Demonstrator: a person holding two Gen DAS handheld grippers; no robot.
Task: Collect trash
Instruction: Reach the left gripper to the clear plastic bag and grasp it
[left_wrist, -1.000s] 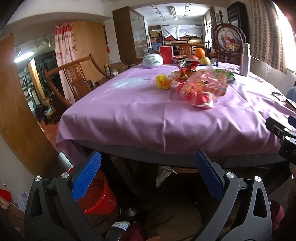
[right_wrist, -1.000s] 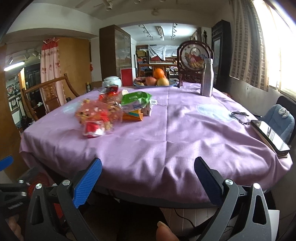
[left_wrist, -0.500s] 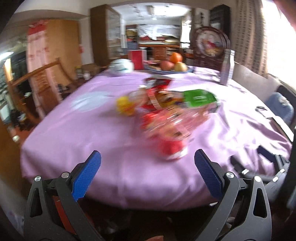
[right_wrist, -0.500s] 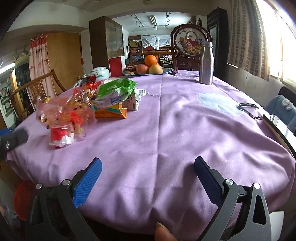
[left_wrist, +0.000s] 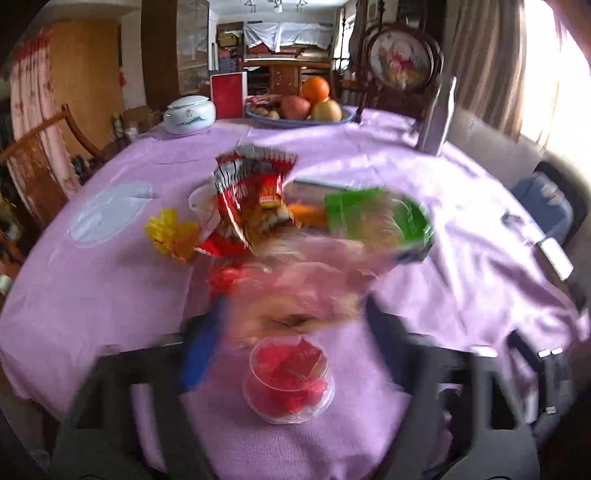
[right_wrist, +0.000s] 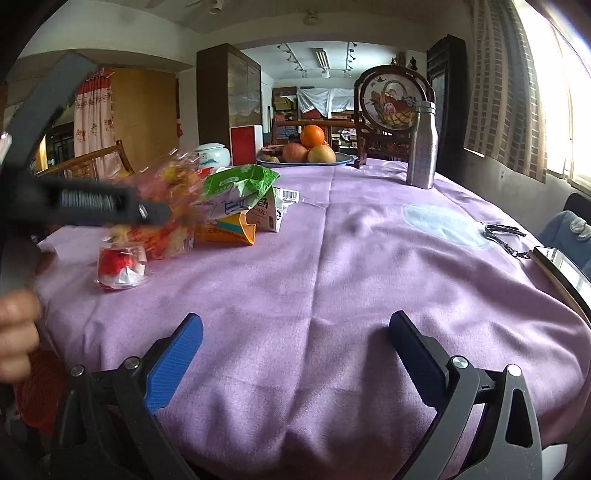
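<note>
Trash (left_wrist: 255, 192) heaped mid-table on the purple cloth (left_wrist: 92, 295): red-and-silver snack wrapper at the far side, green packet (left_wrist: 376, 218) to its right, yellow crinkled wrapper (left_wrist: 170, 236) at the left, clear sweet bag (left_wrist: 303, 291) nearest of the heap. Just nearer than that, standing alone, a clear cup (left_wrist: 288, 380) with red scraps inside. Left gripper (left_wrist: 293, 306) low over the near part of the heap, jaws just closing, clear sweet bag between them and seemingly pinched, though too blurred to be sure of contact. Seen from the right wrist, reaching in from the left at the bag. Right gripper (right_wrist: 295, 325) above the near edge of the cloth, right of the heap, jaws spread wide, nothing between. Far off on the table, fruit bowl (left_wrist: 258, 116) and steel bottle (right_wrist: 423, 144), well apart from the heap.
</note>
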